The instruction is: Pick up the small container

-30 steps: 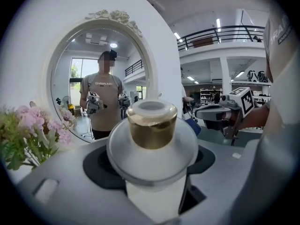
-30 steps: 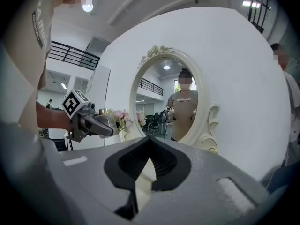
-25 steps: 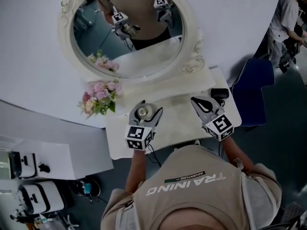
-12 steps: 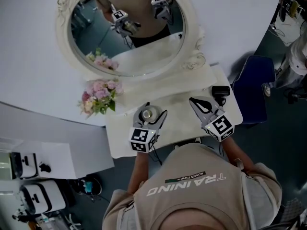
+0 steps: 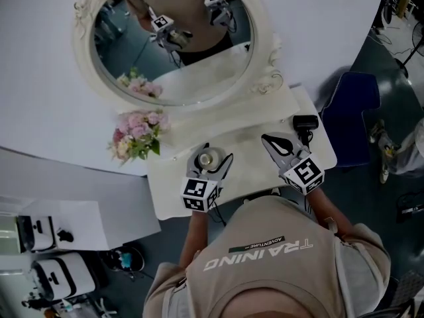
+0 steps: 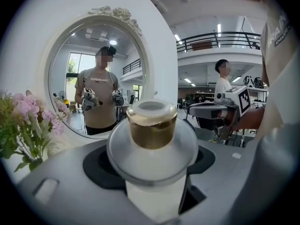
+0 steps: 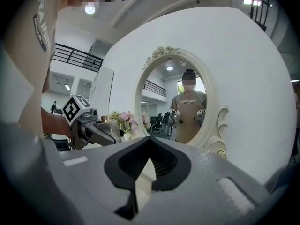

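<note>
The small container [image 5: 207,157], a frosted round jar with a gold cap, sits between the jaws of my left gripper [image 5: 212,154] just over the white dressing table [image 5: 252,161]. In the left gripper view the jar [image 6: 152,130] fills the middle, and the left gripper [image 6: 150,163] is shut on its wide body, whose lower part is hidden. My right gripper [image 5: 268,140] hovers over the table's right half with its jaws together and nothing in them. In the right gripper view the right gripper [image 7: 149,148] points level at the mirror, with the left gripper and the jar [image 7: 107,119] at its left.
An oval mirror in an ornate white frame [image 5: 268,78] stands behind the table. Pink flowers [image 5: 138,134] stand at the table's back left corner, a black device [image 5: 305,122] at its back right. A blue chair [image 5: 351,118] is to the right. A person [image 6: 224,81] stands far off.
My left gripper has shifted a little to the right and nearer to me, and the jar has gone with it. The right gripper has stayed put. The bystander at top right has moved away.
</note>
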### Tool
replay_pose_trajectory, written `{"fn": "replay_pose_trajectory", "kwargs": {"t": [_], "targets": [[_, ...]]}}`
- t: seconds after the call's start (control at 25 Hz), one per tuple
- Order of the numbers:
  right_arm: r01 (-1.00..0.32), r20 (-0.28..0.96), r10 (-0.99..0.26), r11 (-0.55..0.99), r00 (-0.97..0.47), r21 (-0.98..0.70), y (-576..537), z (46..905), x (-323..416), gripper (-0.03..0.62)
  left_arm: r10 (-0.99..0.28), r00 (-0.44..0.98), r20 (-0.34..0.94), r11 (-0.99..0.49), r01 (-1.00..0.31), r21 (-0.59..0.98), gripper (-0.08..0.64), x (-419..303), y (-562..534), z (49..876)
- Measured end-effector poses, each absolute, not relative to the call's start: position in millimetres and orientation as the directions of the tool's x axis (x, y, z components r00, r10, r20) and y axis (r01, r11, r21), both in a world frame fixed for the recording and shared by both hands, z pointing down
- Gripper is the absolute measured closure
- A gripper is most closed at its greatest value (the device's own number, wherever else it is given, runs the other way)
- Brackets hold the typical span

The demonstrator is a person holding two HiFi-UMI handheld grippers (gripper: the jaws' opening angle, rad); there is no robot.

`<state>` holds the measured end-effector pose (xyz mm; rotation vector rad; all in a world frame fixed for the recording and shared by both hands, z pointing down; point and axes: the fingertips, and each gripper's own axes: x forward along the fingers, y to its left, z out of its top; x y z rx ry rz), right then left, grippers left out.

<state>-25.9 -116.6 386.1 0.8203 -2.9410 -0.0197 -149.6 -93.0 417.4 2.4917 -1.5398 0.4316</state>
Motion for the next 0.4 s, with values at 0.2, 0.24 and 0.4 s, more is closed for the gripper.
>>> {"fn": "replay_pose_trajectory", "kwargs": {"t": [0.2, 0.24, 0.4], "targets": [[-0.537, 0.051, -0.54, 0.841, -0.84, 0.064, -114.2, 378.8, -23.5, 0.589, -0.845, 0.415, 0.339, -0.439, -0.898, 0.005, 0.209, -155.4, -91.8, 418.7], [-0.54, 0.046, -0.544, 0.838, -0.838, 0.072, -114.1, 377.5, -22.7, 0.589, -0.845, 0.414, 0.338, -0.438, -0.899, 0.006, 0.209, -156.0, -91.5, 419.3], [-0.543, 0.053, -0.547, 0.836, -0.835, 0.077, -117.0, 380.4, -21.2, 0.59, -0.847, 0.412, 0.336, -0.434, -0.901, 0.009, 0.209, -157.9, -92.1, 422.9]]}}
